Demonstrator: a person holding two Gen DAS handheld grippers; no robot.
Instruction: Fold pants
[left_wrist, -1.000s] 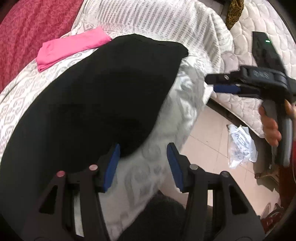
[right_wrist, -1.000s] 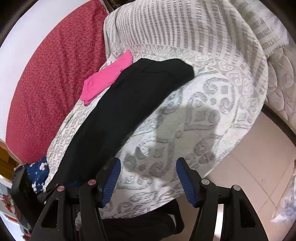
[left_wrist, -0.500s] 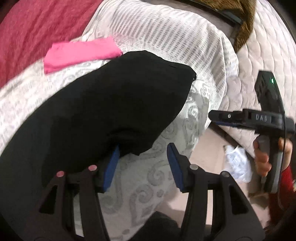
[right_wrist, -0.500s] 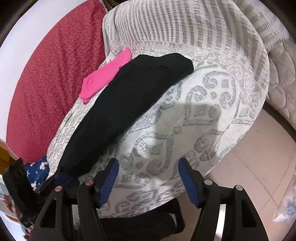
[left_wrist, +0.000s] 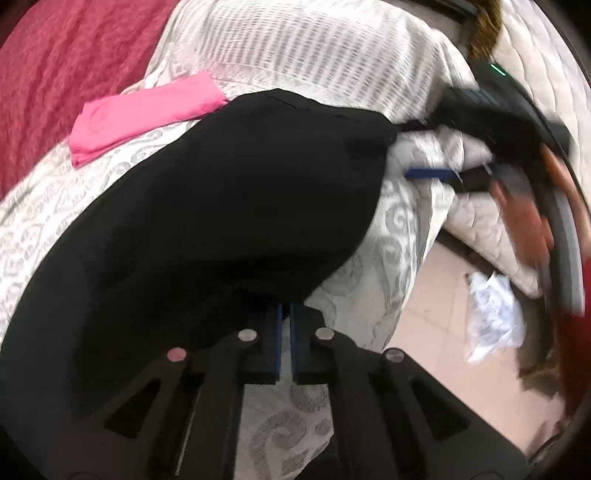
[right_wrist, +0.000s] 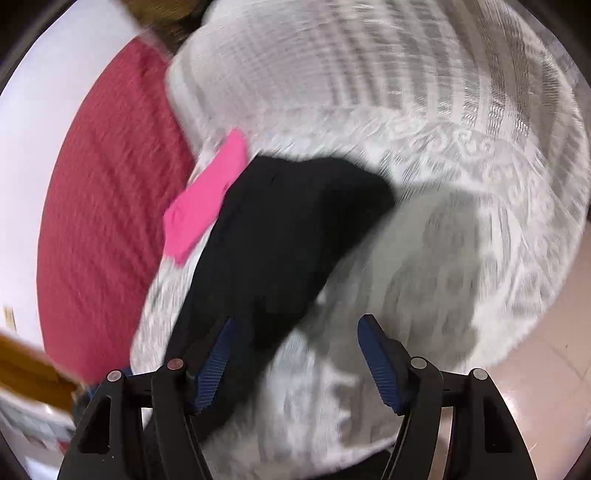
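The black pants (left_wrist: 221, 206) lie stretched along a white patterned bedspread (left_wrist: 391, 236). My left gripper (left_wrist: 285, 314) is shut on the near edge of the pants. My right gripper (left_wrist: 417, 147), blurred, is at the pants' far right corner in the left wrist view, jaws apart. In the right wrist view the pants (right_wrist: 288, 229) run from the centre down to the left finger, and the right gripper (right_wrist: 295, 354) is open, with pants edge and bedspread between the fingers.
A folded pink cloth (left_wrist: 144, 114) lies beside the pants' far end, also in the right wrist view (right_wrist: 207, 199). A red bedspread (left_wrist: 66, 59) is to the left. Tiled floor (left_wrist: 436, 332) with a white plastic bag (left_wrist: 495, 317) is to the right.
My left gripper has closed onto the pants' near edge. My right gripper has moved in fast to the pants' far right corner; its view is motion-blurred.
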